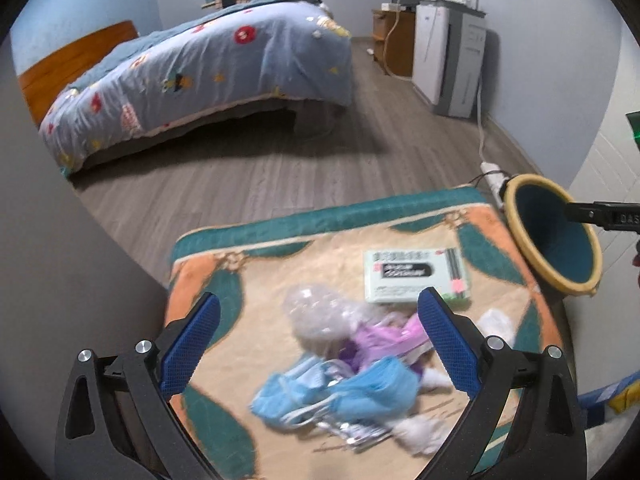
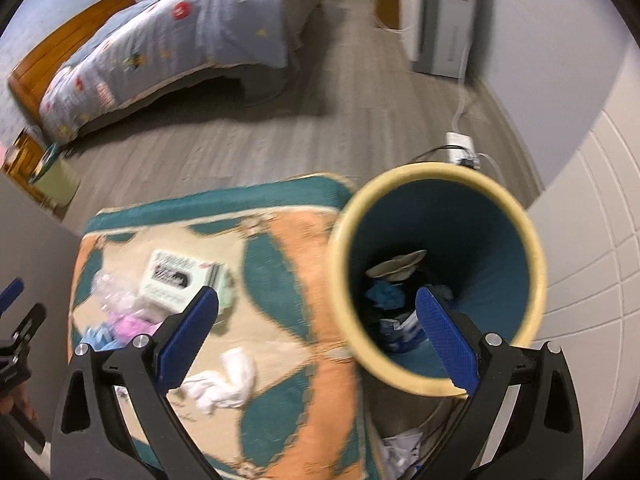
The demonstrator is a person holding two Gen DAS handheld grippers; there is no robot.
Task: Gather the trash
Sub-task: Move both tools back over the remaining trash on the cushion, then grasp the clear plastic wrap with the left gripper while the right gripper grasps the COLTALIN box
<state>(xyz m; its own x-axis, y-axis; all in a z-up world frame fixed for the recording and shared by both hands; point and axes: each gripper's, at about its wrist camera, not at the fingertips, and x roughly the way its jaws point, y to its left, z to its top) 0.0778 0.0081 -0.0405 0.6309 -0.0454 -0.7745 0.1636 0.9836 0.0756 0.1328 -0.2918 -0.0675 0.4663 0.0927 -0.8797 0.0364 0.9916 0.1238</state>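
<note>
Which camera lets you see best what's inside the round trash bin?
The right wrist view. It looks straight into the trash bin, so the scraps at the bottom show, with the right gripper open in front of it. The left wrist view catches the bin only at its edge, showing just the rim and dark inside.

A round bin, teal inside with a cream rim, stands just beside the patterned mat's right edge and already holds scraps. On the mat lie a crumpled blue mask, pink-purple wrapping, clear crushed plastic, a pale green printed box lying flat, and white crumpled tissue nearer the bin.
</note>
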